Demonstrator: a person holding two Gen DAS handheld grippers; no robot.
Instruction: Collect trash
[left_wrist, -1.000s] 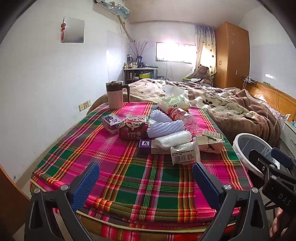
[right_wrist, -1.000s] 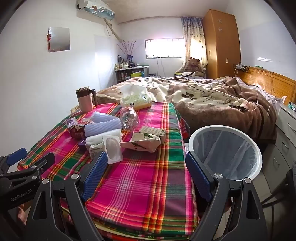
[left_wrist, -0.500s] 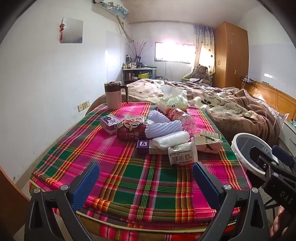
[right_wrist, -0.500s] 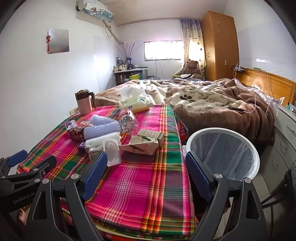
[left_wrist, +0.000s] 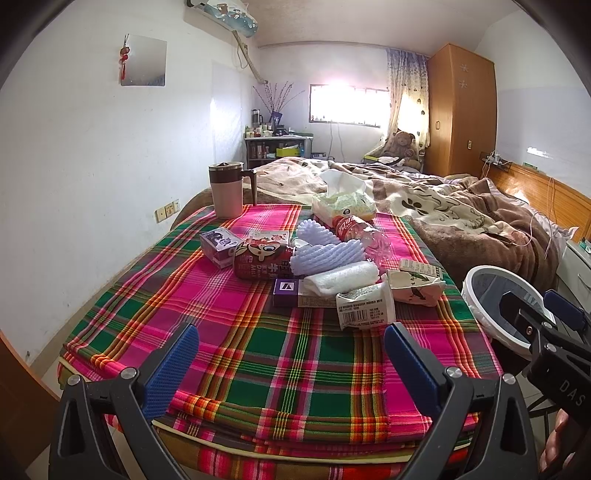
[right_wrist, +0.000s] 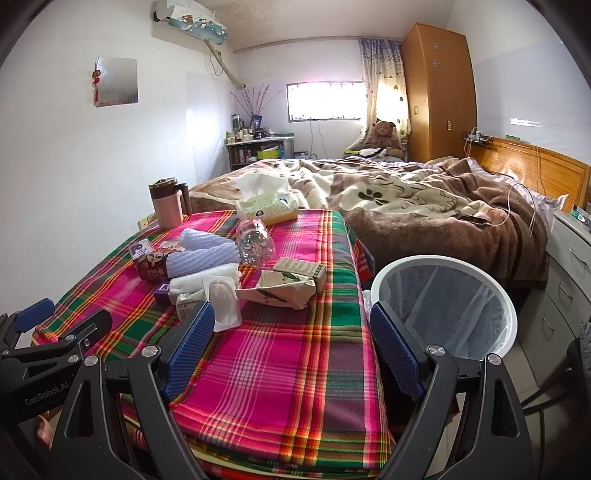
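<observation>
Both the left hand-held gripper (left_wrist: 290, 363) and the right hand-held gripper (right_wrist: 291, 341) are hovering wide apart, empty, over the plaid-covered bench (left_wrist: 258, 343). The trash (left_wrist: 332, 269) is lying clustered mid-bench, the white bin (right_wrist: 443, 306) is standing just beside the bench's edge, and a rumpled bed (right_wrist: 406, 199) is filling the room behind.

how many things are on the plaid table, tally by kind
foam fruit nets: 3
small boxes and cartons: 4
red can: 1
crushed plastic bottle: 1
white cup with barcode: 1
tissue pack: 1
pink mug: 1
total: 12
</observation>
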